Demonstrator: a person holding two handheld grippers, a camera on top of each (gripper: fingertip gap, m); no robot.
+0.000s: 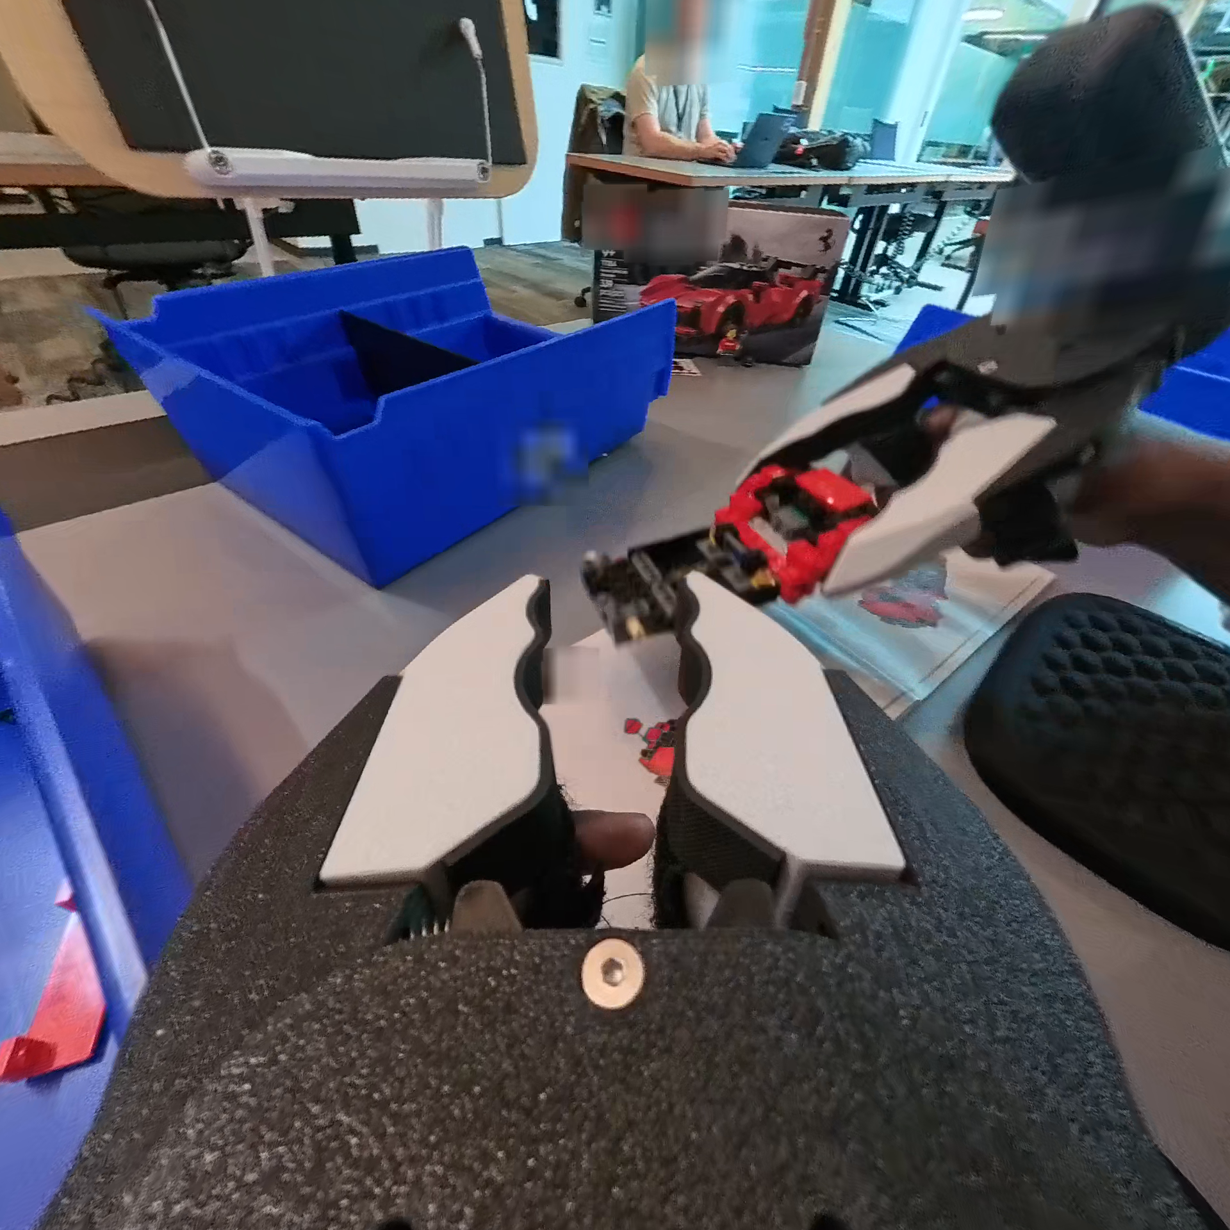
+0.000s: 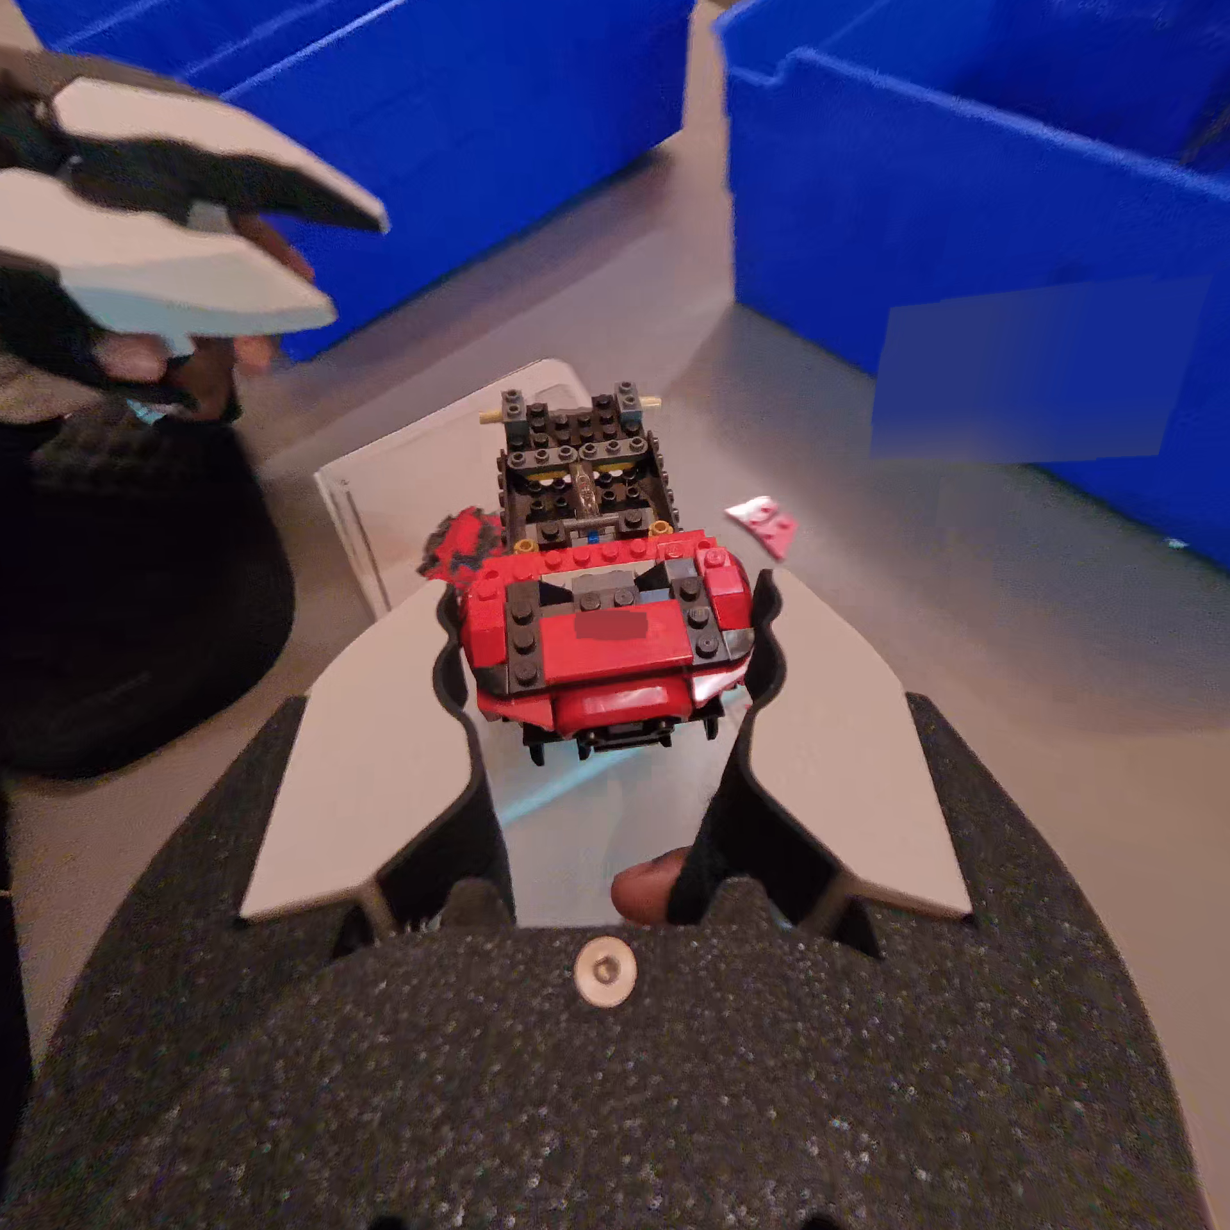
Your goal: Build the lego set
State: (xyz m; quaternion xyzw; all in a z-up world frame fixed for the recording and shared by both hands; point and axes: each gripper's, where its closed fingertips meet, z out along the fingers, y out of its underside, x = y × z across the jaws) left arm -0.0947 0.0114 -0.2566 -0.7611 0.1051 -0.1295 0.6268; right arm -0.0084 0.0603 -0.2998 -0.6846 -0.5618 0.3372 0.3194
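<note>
A part-built lego car [image 2: 602, 619], with a red body at one end and a bare black studded chassis at the other, is held above the table. My right gripper [image 2: 606, 592] is shut on its red end, one finger on each side. It also shows in the left wrist view [image 1: 785, 532], coming in from the right with the car [image 1: 792, 526]. My left gripper [image 1: 615, 589] is open and empty, its tips just short of the car's black end. In the right wrist view the left gripper [image 2: 356, 266] is at the upper left, apart from the car.
An instruction booklet [image 1: 932, 639] lies under the car. A small pinkish-red plate [image 2: 762, 522] lies on the grey table. Blue bins [image 1: 399, 412] [image 2: 965, 200] stand behind, and another [image 1: 40, 765] at the left holds red pieces. The lego box [image 1: 745, 293] stands behind; a black padded object [image 1: 1118, 745] is at right.
</note>
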